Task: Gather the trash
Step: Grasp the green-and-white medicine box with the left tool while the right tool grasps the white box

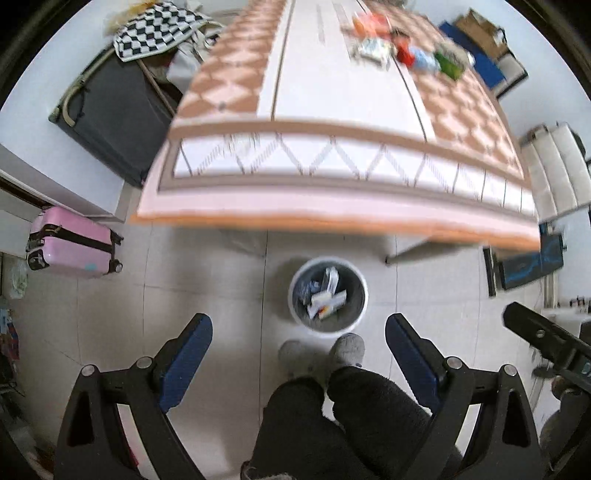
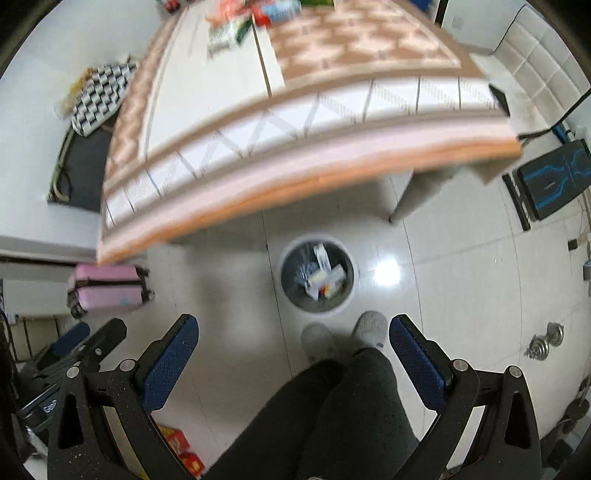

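A round white-rimmed trash bin stands on the tiled floor below the table edge and holds several pieces of packaging; it also shows in the right wrist view. Several colourful wrappers and packets lie blurred at the far end of the table, also seen in the right wrist view. My left gripper is open and empty, high above the floor near the bin. My right gripper is open and empty, also above the floor near the bin.
The person's legs and grey slippers stand just before the bin. A pink suitcase stands at the left, a black case with a checkered cloth beyond. A white sofa and dumbbell are at the right.
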Motion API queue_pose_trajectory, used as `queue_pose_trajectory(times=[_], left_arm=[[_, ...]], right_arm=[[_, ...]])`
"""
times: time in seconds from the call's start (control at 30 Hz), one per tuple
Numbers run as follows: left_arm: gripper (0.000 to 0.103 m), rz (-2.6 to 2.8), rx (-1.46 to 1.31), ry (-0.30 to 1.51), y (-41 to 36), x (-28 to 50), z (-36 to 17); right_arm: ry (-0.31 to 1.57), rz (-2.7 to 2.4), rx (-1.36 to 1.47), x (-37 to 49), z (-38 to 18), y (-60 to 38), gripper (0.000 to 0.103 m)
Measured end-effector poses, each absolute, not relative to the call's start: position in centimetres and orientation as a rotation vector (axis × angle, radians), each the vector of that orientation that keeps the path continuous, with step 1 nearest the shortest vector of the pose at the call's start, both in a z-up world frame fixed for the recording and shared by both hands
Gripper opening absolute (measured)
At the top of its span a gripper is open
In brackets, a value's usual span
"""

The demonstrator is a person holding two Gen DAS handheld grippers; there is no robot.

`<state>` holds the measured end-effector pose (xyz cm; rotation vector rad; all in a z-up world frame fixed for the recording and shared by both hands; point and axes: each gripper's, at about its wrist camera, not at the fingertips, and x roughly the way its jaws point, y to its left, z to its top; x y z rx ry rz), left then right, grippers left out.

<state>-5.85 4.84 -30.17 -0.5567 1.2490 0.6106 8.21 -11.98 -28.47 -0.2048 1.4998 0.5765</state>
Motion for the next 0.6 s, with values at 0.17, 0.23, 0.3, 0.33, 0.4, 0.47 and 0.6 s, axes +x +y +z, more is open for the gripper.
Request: queue_pose_trajectory(times=[0.17, 0.23, 0.3, 0.33, 0.4, 0.47, 0.6], left_arm=[[0.096, 0.661, -0.517, 1.206, 7.8, -1.3, -27.6], [0.096, 0.682, -0.479, 1.197, 8.9, 1.3, -26.8], [0.096, 0.695, -0.460, 1.188, 10.4, 4.5, -26.4], [0.096, 0.704, -0.455, 1.188, 11.2, 5.9, -26.2], [0.096, 0.713, -0.448, 1.193, 13.0, 9.6, -26.0], [0.096, 0.734, -0.433, 1.204, 14.8, 13.2, -26.1], [0.096, 0.775, -0.445, 1.245, 18.7, 21.0, -27.4]], right_arm=[[1.431, 0.571, -0.209, 14.3, -24.4, -9.1, 0.103], [1.414, 0.558, -0.207, 17.9, -23.6, -8.0, 0.103], [1.404, 0.538, -0.193, 21.6, -23.3, -7.0, 0.103], [1.400, 0.536, -0.190, 23.9, -23.2, -6.2, 0.103], [1.398, 0.533, -0.219, 28.0, -23.4, -4.5, 0.103], [1.384, 0.556, -0.288, 33.1, -23.5, -1.6, 0.103], [1.352, 0.586, -0.496, 41.9, -24.6, 4.4, 0.103]])
